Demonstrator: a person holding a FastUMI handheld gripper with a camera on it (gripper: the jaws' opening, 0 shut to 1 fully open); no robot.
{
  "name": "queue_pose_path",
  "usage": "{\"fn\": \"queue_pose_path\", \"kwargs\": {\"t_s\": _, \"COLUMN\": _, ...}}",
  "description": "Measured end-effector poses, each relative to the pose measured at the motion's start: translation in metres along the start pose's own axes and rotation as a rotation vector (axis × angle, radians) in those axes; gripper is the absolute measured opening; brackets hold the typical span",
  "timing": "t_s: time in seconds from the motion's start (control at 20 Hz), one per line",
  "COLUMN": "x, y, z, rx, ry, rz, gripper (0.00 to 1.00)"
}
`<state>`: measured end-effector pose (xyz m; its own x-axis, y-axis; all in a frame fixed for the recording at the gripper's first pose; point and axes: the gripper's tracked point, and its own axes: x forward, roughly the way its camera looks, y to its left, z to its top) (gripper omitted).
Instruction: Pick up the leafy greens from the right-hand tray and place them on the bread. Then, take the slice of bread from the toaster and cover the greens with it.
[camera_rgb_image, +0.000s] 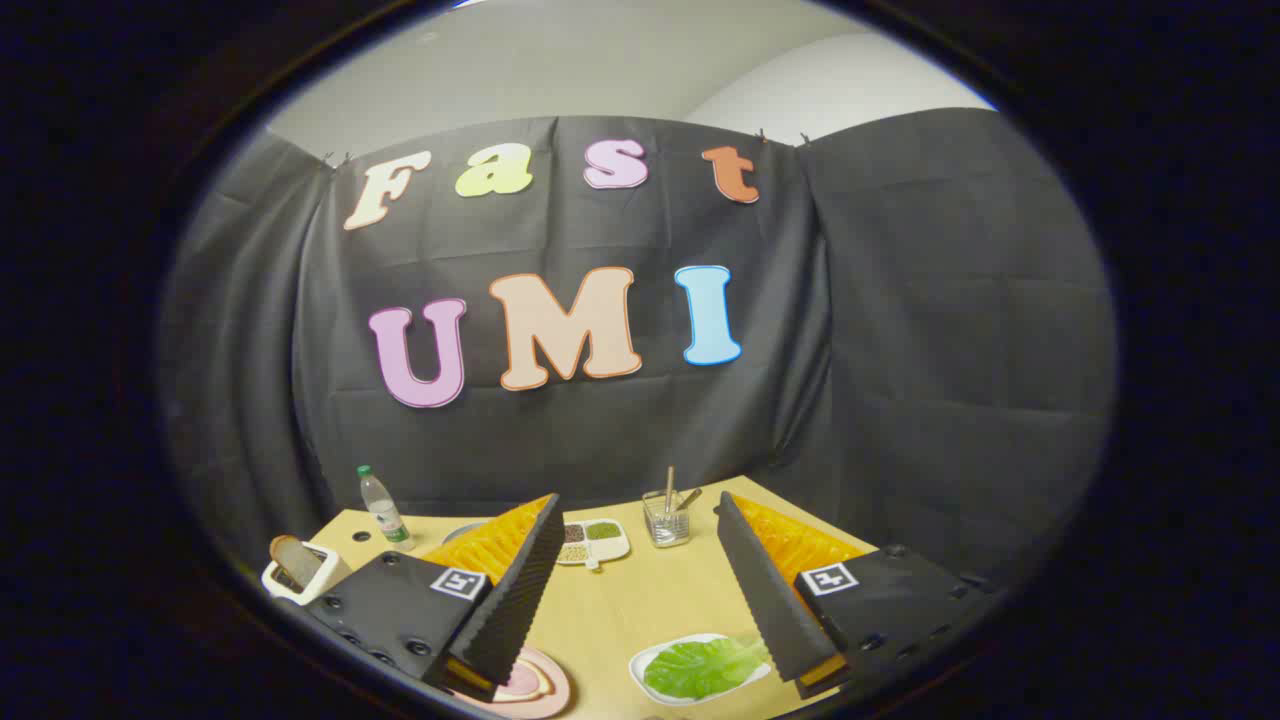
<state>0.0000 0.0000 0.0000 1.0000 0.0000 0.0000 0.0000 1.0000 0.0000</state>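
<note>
Leafy greens (703, 667) fill a white tray (640, 662) beneath wide-apart fingers (536, 560); bread (292, 558) stands in the toaster (300, 580).

The gripper (640, 590) hangs with jaws spread wide above bare tabletop (640, 610), which runs unobstructed between the fingers. Beyond them, a divided dish (595, 541) and a glass of utensils (667, 520) stand across the far end. A water bottle (382, 507) and toaster (300, 572) crowd the left corner. Close under the fingers lie a pink plate (530, 685) and the greens tray (700, 668).
</note>
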Motion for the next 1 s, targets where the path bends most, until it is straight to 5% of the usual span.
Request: {"fn": "queue_pose_path", "kwargs": {"t_s": 1.0, "x": -0.009, "y": 0.017, "z": 0.0, "rx": 0.002, "ry": 0.021, "rz": 0.074, "gripper": 0.99}}
